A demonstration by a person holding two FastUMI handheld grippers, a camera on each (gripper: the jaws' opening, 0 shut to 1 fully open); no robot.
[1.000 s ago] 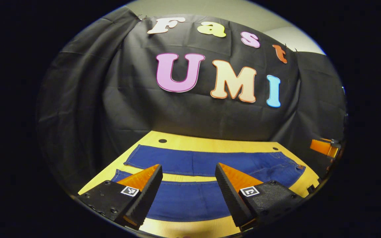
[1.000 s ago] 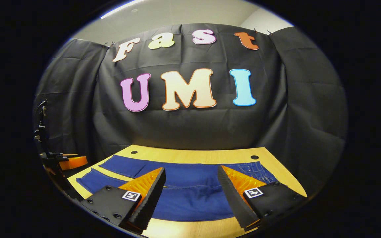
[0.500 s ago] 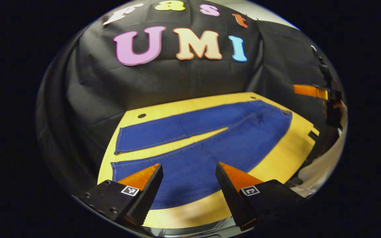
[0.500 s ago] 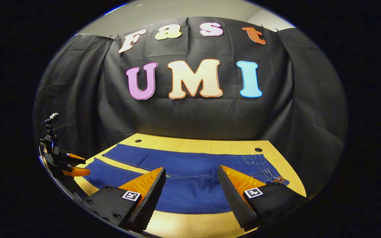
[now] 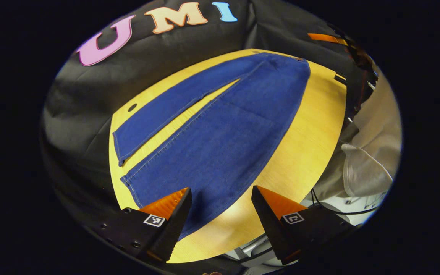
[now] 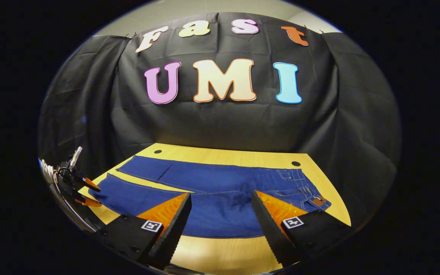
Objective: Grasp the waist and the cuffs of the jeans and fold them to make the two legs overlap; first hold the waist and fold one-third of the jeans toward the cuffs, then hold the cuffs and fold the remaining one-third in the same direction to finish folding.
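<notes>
Wooden table (image 6: 220, 256), black cloth wall behind. Jeans (image 5: 220, 141) flat on it, unfolded, legs splayed apart; cuffs (image 5: 126, 168) near left gripper (image 5: 220, 198), waist (image 6: 306, 191) with brown patch, text unreadable, near right gripper (image 6: 220, 204). Both grippers' jaws spread, holding nothing, above the near leg. Square coded markers on the fingers (image 6: 168, 221).

Left gripper (image 5: 222, 196) held high, tilted downward, fingers spread apart, right gripper (image 6: 222, 202) held low and level, fingers likewise spread
</notes>
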